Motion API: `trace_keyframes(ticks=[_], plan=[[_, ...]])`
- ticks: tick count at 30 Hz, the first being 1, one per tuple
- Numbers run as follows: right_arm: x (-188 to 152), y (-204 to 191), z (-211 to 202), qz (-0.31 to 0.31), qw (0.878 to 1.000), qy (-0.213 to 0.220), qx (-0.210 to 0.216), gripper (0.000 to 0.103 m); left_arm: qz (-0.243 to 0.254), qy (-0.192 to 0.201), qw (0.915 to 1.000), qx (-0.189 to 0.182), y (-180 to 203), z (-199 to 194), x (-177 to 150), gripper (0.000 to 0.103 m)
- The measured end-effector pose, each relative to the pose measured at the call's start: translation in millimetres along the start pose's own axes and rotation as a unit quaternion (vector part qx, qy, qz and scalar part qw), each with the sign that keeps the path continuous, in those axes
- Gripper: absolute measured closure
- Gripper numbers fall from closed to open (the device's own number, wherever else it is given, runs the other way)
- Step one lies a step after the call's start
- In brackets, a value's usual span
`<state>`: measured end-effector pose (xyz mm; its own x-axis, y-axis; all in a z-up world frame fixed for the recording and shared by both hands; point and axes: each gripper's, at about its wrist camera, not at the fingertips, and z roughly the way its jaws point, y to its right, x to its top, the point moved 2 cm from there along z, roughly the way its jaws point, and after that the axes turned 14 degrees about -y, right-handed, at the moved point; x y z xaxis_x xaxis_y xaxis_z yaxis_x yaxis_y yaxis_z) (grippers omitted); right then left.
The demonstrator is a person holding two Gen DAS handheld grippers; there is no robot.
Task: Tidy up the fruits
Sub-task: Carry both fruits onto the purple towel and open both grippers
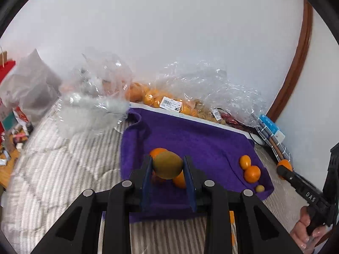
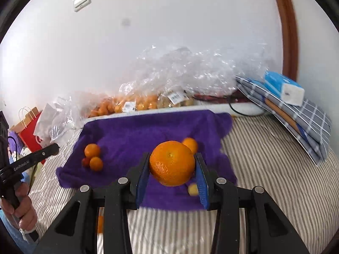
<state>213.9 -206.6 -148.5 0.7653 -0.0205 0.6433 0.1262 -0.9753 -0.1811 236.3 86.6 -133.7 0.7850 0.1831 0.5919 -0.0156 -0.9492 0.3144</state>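
Two fruits, kiwi and orange, each between gripper pads.

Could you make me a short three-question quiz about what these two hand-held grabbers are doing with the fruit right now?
1. True or false: the left gripper is shut on a kiwi.
2. What does the right gripper hold? A) an orange B) a banana C) nothing
3. What colour is the towel under the loose fruit?

Key: 1 true; 2 A, the orange; 3 purple.
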Motion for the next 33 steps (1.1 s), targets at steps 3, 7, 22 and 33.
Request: trace_keyframes(ticks=[3, 7, 22, 33], plan=[[-0.4, -3.6, 18.1, 0.007, 1.000, -0.010, 0.016, 0.063, -0.002, -0.008, 0.9999, -0.011, -2.2, 13.4, -6.4, 0.075], [-10.5, -2.6, 39.4, 0.001, 0.999, -0.035, 0.012, 0.063, 0.029, -0.020, 0.9993, 0.016, 2.9, 23.0, -11.4, 0.075], [-14.5, -4.5, 58.8, 0.010, 0.998, -0.065, 0.002, 0.062, 0.033, -0.054, 0.9978, 0.022, 5.8, 44.3, -17.7, 0.075], [-19.1, -8.4, 61.5, -0.005, 0.998, -0.064, -0.013, 0.062, 0.043, -0.070, 0.9955, 0.046, 9.1, 54.0, -21.2, 0.075]])
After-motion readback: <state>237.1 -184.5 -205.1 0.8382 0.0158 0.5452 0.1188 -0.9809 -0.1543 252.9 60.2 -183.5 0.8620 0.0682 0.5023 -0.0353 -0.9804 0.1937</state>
